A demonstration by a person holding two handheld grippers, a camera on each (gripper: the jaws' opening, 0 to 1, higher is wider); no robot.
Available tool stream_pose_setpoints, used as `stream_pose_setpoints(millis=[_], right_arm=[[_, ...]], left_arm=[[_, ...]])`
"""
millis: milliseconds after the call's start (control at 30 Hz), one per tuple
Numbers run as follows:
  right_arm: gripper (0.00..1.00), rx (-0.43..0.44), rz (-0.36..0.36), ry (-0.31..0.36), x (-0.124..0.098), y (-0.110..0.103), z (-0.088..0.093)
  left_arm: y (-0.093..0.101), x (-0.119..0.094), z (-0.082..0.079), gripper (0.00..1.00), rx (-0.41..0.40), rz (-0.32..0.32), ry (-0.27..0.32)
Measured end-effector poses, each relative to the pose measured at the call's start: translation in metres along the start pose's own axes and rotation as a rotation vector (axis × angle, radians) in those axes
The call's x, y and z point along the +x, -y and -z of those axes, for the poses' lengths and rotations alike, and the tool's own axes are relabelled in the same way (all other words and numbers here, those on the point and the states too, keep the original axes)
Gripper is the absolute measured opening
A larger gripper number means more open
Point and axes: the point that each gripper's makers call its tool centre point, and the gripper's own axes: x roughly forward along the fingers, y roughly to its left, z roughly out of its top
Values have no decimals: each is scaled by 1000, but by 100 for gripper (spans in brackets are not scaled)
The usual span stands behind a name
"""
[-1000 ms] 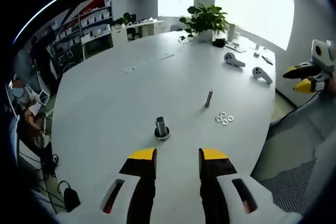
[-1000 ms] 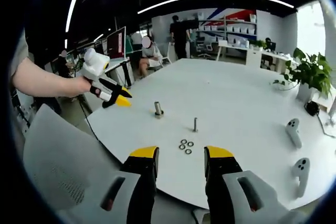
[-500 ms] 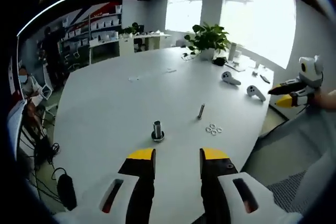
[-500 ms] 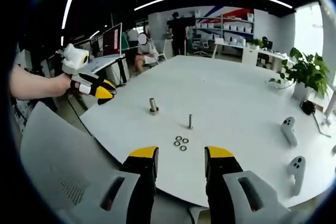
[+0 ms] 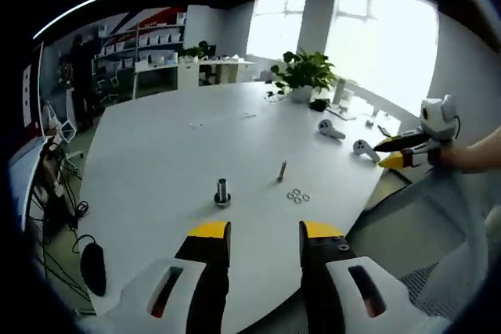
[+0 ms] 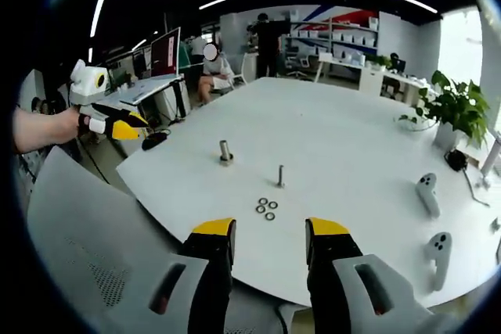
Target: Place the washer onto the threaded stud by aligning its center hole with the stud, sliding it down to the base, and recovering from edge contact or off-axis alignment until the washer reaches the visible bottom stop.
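While I am holding my left gripper (image 5: 264, 232) and right gripper (image 6: 270, 230) off the white table (image 6: 352, 138), both jaws are standing spread and empty; three washers (image 6: 265, 209) are lying beside the threaded stud (image 6: 280, 175), near a taller stud (image 6: 225, 151).

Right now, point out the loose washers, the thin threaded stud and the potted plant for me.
washers (image 6: 266, 209), right gripper view, middle of the cluster.
threaded stud (image 6: 280, 175), right gripper view, mid-shaft.
potted plant (image 5: 301, 72), left gripper view, on the leaves.
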Motion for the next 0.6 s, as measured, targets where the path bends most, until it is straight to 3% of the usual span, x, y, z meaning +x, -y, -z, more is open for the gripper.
stream_pose_setpoints(millis=[333,600], right_arm=[[38,-6,4,-11,0,0,2],[39,-5,5,-8,-1,0,2]], left_arm=[[23,-23,-6,33,-15,15,57],[23,-29,-2,32,17,18,48]])
